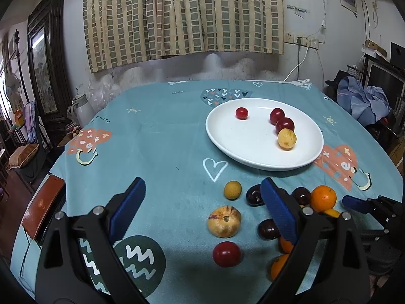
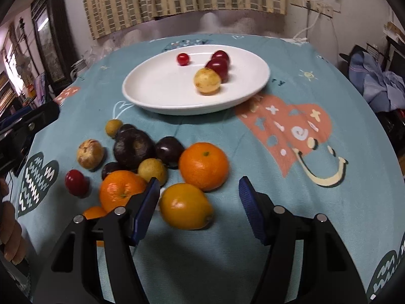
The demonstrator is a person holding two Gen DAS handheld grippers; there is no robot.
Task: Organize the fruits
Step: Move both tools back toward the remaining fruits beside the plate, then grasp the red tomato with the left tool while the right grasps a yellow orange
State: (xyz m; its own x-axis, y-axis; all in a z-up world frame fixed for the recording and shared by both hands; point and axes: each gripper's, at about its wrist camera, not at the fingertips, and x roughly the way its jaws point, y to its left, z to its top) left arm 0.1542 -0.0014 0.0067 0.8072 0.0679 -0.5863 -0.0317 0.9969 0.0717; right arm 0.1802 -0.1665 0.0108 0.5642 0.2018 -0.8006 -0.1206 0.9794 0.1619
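A white plate (image 1: 253,152) (image 2: 157,96) holds three red fruits and one yellow fruit (image 1: 286,139) (image 2: 207,81). A heap of loose fruit lies on the cloth in front of it: oranges (image 2: 203,166), a yellow lemon-like fruit (image 2: 186,209), dark purple fruits (image 2: 133,148), a red fruit (image 1: 226,254) and a tan fruit (image 1: 224,221). My left gripper (image 1: 203,195) is open and empty above the tan fruit. My right gripper (image 2: 200,190) is open and empty, over the lemon-like fruit and an orange.
The table wears a teal cloth (image 1: 157,147) with heart prints. A chair back (image 1: 43,207) stands at the table's left edge. A wall with a curtain (image 1: 182,15) lies behind. Clothes (image 1: 362,98) are piled at the right.
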